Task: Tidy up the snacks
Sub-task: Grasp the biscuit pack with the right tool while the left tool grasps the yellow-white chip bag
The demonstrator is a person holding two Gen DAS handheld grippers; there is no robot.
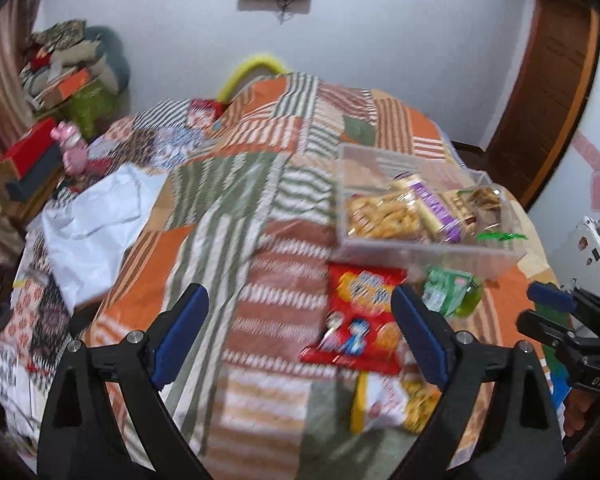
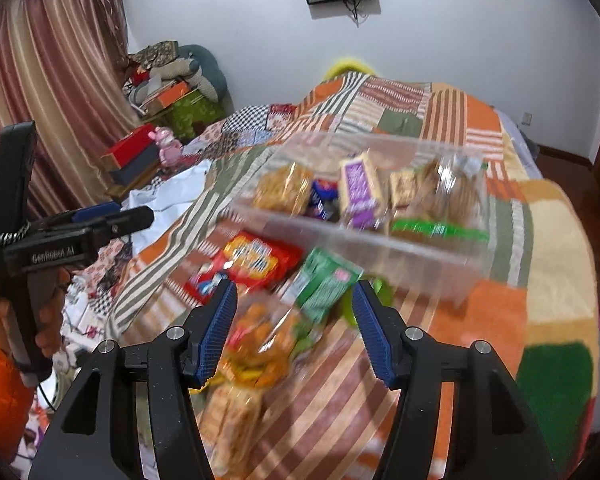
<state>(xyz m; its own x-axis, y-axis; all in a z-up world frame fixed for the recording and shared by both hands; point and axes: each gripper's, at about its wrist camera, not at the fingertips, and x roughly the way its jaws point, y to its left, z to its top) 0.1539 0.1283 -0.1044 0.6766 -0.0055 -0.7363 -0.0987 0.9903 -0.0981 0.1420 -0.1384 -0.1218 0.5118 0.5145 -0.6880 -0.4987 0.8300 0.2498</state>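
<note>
A clear plastic bin (image 1: 428, 248) (image 2: 384, 248) sits on the patchwork bedspread and holds several snack packs. In front of it lie a red cracker bag (image 1: 360, 316) (image 2: 252, 260), a green packet (image 1: 448, 292) (image 2: 324, 284) and a yellow-orange snack bag (image 1: 396, 404) (image 2: 260, 344). My left gripper (image 1: 300, 336) is open and empty above the bedspread, left of the red bag. My right gripper (image 2: 294, 332) is open and empty, its jaws either side of the yellow-orange bag and green packet; it also shows at the right in the left wrist view (image 1: 556, 308).
A white plastic bag (image 1: 96, 224) lies on the bed's left side. Red and dark boxes (image 1: 28, 160) and a pink toy (image 1: 74, 152) sit beside the bed, with a pile of clutter (image 2: 172, 80) against the curtain. A wooden door (image 1: 548, 92) stands at the right.
</note>
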